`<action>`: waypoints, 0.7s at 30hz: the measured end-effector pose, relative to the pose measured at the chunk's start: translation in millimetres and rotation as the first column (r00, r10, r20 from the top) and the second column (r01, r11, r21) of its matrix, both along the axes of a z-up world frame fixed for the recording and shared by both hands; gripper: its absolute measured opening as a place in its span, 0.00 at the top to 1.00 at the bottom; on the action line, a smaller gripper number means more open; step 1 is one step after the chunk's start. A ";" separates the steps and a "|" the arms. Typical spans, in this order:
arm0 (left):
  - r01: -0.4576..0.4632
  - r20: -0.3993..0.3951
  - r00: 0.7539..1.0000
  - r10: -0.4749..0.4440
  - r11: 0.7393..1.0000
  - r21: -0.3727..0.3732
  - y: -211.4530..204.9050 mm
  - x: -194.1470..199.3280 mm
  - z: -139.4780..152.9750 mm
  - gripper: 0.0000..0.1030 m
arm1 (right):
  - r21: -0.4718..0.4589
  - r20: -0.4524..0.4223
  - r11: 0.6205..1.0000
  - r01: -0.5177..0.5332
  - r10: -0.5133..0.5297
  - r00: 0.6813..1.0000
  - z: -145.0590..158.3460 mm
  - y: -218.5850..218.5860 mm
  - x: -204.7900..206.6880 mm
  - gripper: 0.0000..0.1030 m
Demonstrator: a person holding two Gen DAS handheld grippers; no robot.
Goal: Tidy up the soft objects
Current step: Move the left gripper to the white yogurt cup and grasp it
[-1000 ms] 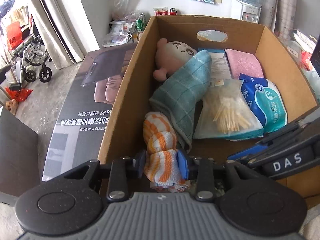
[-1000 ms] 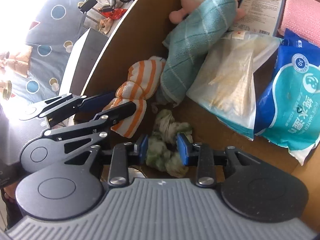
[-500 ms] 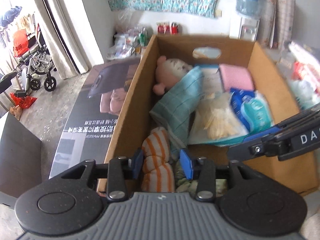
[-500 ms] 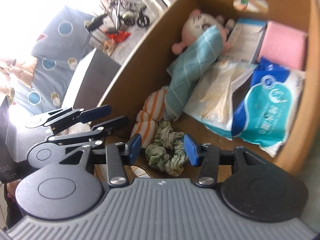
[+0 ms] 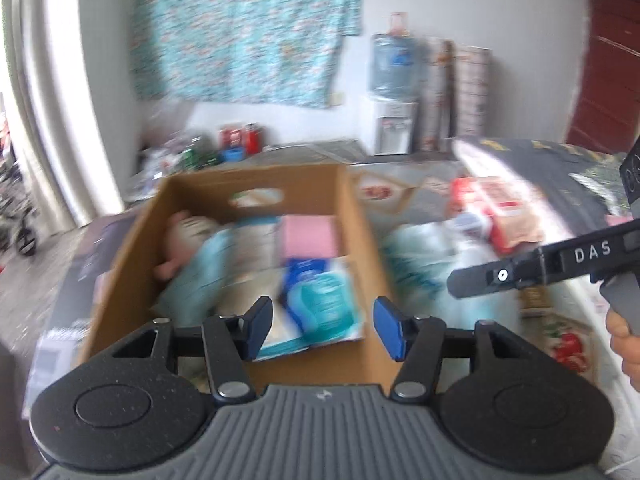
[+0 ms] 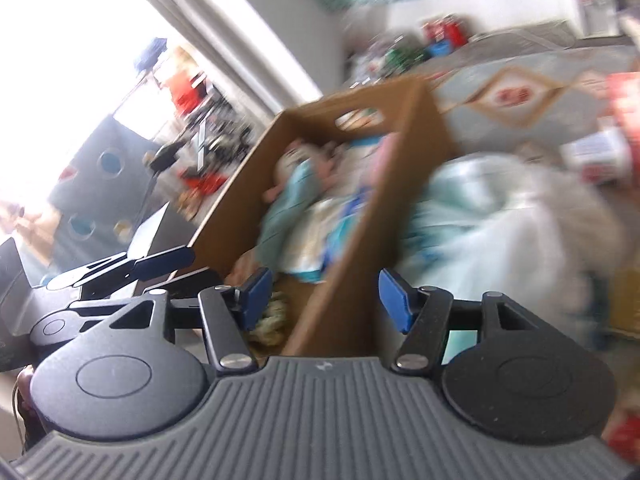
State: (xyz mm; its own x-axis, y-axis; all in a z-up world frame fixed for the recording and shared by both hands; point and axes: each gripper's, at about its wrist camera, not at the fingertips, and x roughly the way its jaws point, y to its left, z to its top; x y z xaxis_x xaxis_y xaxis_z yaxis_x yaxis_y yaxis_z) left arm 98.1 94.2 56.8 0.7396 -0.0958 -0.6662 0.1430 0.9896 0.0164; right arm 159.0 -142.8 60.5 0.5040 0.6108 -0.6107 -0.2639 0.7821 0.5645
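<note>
A cardboard box (image 5: pixel 360 216) holds a plush doll (image 5: pixel 180 240), a teal checked cloth (image 5: pixel 200 276), a pink cloth (image 5: pixel 308 236) and a blue wipes pack (image 5: pixel 320 300). My left gripper (image 5: pixel 320 328) hangs above the box's near end, jaws opening, nothing between them. My right gripper (image 6: pixel 326 300) is over the box's right wall (image 6: pixel 392 208), jaws opening and empty. A green scrunchie (image 6: pixel 272 320) lies in the box's near corner, just past the right gripper's left finger. The right gripper's arm (image 5: pixel 540 268) shows at the right edge of the left wrist view.
A pale blue and white heap of soft things (image 6: pixel 500 220) lies right of the box on a patterned mat (image 6: pixel 512 96). Red and white packets (image 5: pixel 504 208) sit beyond it. A water dispenser (image 5: pixel 392 120) stands at the back wall. The left gripper (image 6: pixel 120 276) appears low left.
Both grippers let go, the left of the striped orange cloth and the right of the green scrunchie, opened, then rose and drew back from the box, swinging toward the right.
</note>
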 end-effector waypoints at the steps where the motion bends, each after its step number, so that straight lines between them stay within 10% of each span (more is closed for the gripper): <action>1: 0.018 0.002 1.000 -0.018 1.000 -0.004 -10.4 2.8 -1.1 0.44 | -0.007 0.009 1.000 0.029 -0.029 1.000 0.5 -15.9 -2.3 0.42; 9: 0.099 -0.027 0.994 -0.102 0.992 -0.082 -82.7 66.7 -5.3 0.44 | -0.045 0.023 0.962 0.269 -0.269 0.963 -7.1 -132.0 11.5 0.41; 21: 0.080 -0.381 0.910 -0.163 0.971 -0.224 -184.9 251.0 -46.3 0.26 | -0.065 0.056 0.931 0.360 -0.356 0.933 -79.7 -153.7 68.3 0.43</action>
State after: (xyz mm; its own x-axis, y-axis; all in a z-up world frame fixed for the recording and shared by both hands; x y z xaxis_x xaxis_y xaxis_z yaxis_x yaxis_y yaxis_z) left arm 349.1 -90.7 10.5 0.3949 -0.3289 -0.8578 0.2161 0.9408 -0.2612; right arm 227.2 -296.5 -19.2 0.7073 0.3395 -0.6200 0.0188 0.8678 0.4966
